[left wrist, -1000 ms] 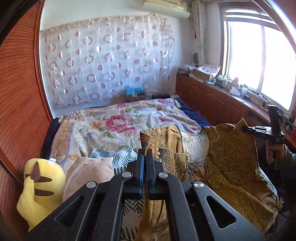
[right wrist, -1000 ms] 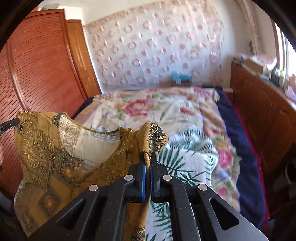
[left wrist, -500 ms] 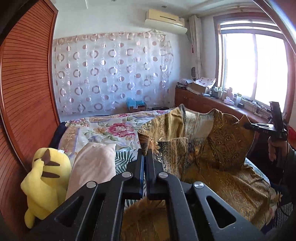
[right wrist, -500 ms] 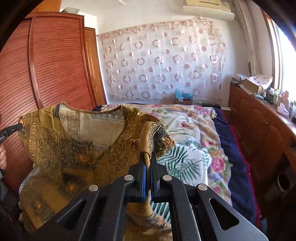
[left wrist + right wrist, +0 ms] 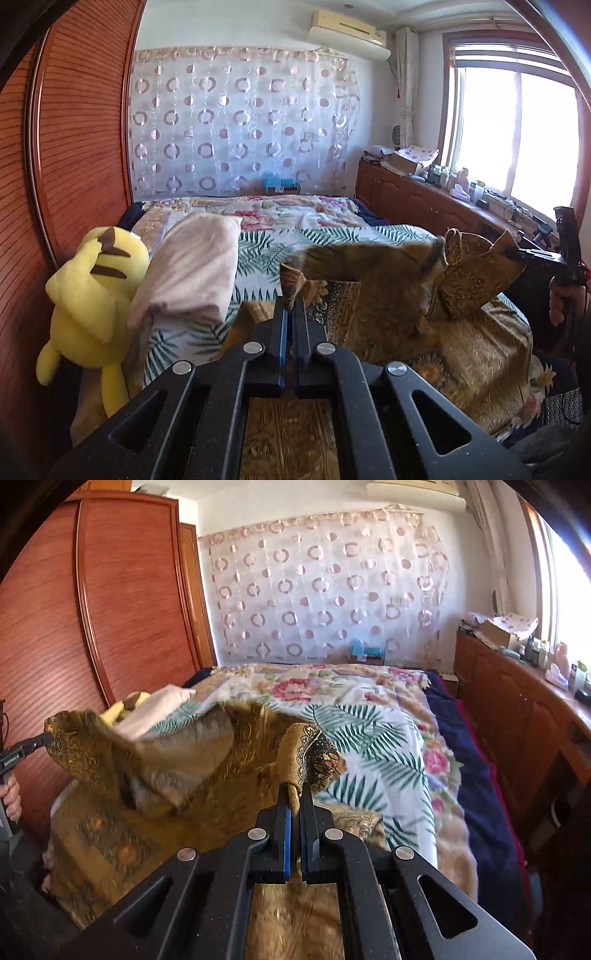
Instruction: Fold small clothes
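A golden patterned garment (image 5: 461,332) hangs between my two grippers over the near end of the bed; it also shows in the right wrist view (image 5: 166,794). My left gripper (image 5: 291,310) is shut on one shoulder corner of it. My right gripper (image 5: 294,801) is shut on the other shoulder corner. In the left wrist view the right gripper (image 5: 515,254) shows at the far right, pinching the cloth. In the right wrist view the left gripper (image 5: 46,738) shows at the far left. The middle of the garment is blurred and sags low.
The bed (image 5: 295,218) has a floral and palm-leaf cover. A yellow plush toy (image 5: 92,291) and a pink pillow (image 5: 192,269) lie at its left. A wooden wardrobe (image 5: 92,609) stands left; a wooden cabinet (image 5: 517,716) with clutter runs under the window.
Both grippers have swung the garment up and then down; its upper part, held high half a second ago, now drops toward the bed. Both stay shut on the cloth.
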The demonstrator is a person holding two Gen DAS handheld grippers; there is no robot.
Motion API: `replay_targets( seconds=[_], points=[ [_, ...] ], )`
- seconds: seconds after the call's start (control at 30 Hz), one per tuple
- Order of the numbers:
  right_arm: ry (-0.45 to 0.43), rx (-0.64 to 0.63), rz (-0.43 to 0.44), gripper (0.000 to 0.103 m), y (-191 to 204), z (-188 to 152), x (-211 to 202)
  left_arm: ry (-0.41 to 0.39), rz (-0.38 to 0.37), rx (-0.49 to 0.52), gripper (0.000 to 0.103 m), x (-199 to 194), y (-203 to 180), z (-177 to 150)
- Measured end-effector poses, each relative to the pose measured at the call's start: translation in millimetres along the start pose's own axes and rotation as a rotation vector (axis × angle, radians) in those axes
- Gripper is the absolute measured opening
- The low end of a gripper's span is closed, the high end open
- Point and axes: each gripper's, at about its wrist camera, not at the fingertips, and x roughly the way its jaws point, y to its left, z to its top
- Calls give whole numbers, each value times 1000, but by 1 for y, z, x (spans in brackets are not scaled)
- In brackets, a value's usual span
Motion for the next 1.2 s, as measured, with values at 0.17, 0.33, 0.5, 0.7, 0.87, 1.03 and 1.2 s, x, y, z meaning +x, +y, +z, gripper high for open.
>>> replay_targets(
  seconds=[0.17, 0.33, 0.5, 0.7, 0.87, 1.03, 1.2],
  points=[
    [-18, 24, -3, 3, 3, -9, -27, -11, -22, -69, 3, -24, 12, -19],
    [-65, 40, -35, 3, 9, -17, -64, -38, -1, -103, 3, -52, 20, -24],
    [-65, 27, -25, 3, 23, -28, -90, -23, 22, -51, 3, -64, 14, -24],
    [48, -42, -92, 3, 36, -50, -90, 44, 24, -42, 3, -51, 16, -45],
    [93, -62, -111, 3, 36, -56, -86, 73, 38, -36, 10, -48, 19, -51],
    [103, -52, -132, 12, 32, -43, -83, 36, 51, -37, 41, -60, 22, -46],
    [71, -50, -152, 18, 29, -38, -93, 3, 24, -44, 77, -65, 25, -39]
  ],
)
